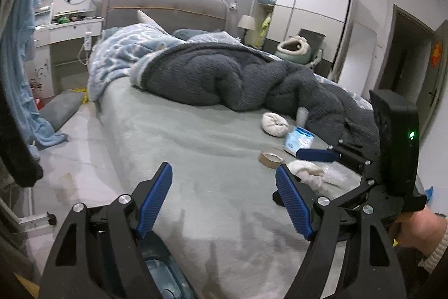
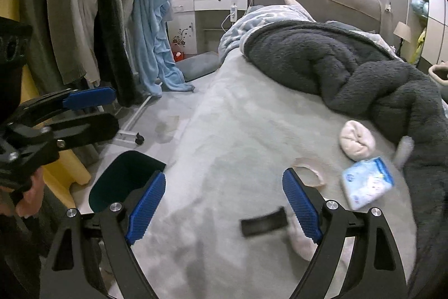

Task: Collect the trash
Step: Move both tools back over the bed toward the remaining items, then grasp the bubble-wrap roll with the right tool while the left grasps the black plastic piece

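Both grippers hover over the grey-green bed sheet point(image 1: 196, 136). My left gripper point(image 1: 224, 201) is open with nothing between its blue pads. My right gripper point(image 2: 224, 208) is also open and empty. Ahead on the right lie a tape roll point(image 2: 309, 173), a blue tissue packet point(image 2: 366, 182), a balled white sock point(image 2: 357, 140), a flat black piece point(image 2: 264, 223) and a white crumpled item point(image 2: 299, 240) partly behind my right finger. A dark teal bin point(image 2: 126, 178) stands on the floor beside the bed. In the left wrist view the tape roll point(image 1: 270, 157) and packet point(image 1: 298, 140) lie beyond my right pad.
A dark fleece blanket point(image 1: 238, 74) and a blue quilt point(image 1: 123, 52) are heaped across the bed. Clothes hang on a wheeled rack point(image 2: 84, 4) on the left. A dressing table point(image 2: 210, 2) stands by the headboard, a wardrobe point(image 1: 313, 16) at the far right.
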The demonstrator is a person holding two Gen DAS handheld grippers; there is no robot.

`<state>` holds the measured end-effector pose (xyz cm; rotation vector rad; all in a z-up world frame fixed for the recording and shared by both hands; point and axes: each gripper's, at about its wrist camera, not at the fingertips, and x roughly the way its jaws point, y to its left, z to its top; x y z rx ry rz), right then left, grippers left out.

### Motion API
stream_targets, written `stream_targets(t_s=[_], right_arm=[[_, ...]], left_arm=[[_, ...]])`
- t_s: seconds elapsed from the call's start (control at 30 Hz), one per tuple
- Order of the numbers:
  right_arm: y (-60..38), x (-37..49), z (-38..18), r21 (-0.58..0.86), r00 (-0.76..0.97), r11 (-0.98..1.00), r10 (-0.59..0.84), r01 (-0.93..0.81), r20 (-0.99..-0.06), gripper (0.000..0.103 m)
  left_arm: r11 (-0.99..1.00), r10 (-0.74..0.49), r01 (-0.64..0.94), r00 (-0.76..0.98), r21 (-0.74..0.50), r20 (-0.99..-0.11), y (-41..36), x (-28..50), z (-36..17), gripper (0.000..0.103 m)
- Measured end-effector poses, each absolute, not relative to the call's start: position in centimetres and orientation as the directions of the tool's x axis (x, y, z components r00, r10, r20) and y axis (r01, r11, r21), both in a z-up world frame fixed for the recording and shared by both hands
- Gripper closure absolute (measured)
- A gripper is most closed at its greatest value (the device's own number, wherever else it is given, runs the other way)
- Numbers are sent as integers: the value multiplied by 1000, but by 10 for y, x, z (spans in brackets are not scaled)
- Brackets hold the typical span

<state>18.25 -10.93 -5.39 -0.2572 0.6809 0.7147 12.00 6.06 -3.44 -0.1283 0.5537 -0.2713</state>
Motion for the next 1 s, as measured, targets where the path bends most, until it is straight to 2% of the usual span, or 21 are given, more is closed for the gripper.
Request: stream_targets(t_s=[0.2, 0.37, 0.8, 1.0], right_arm=[[-143, 182, -45, -3, 572, 733, 528, -680, -627, 16], [-171, 188, -47, -4, 574, 746, 509, -666, -641, 16], [-220, 194, -59, -13, 565, 759, 472, -651, -677, 16], [-240, 197, -67, -7, 566, 777, 452, -629, -689, 16]], left_arm=[[950, -311, 270, 791, -156, -526, 33, 134, -44, 24], [944, -314, 312, 765, -104, -562, 10, 150, -59, 27], [919, -362, 378, 692, -112, -624, -31, 174, -88, 33], [912, -370, 392, 663, -119, -651, -46, 183, -100, 42]])
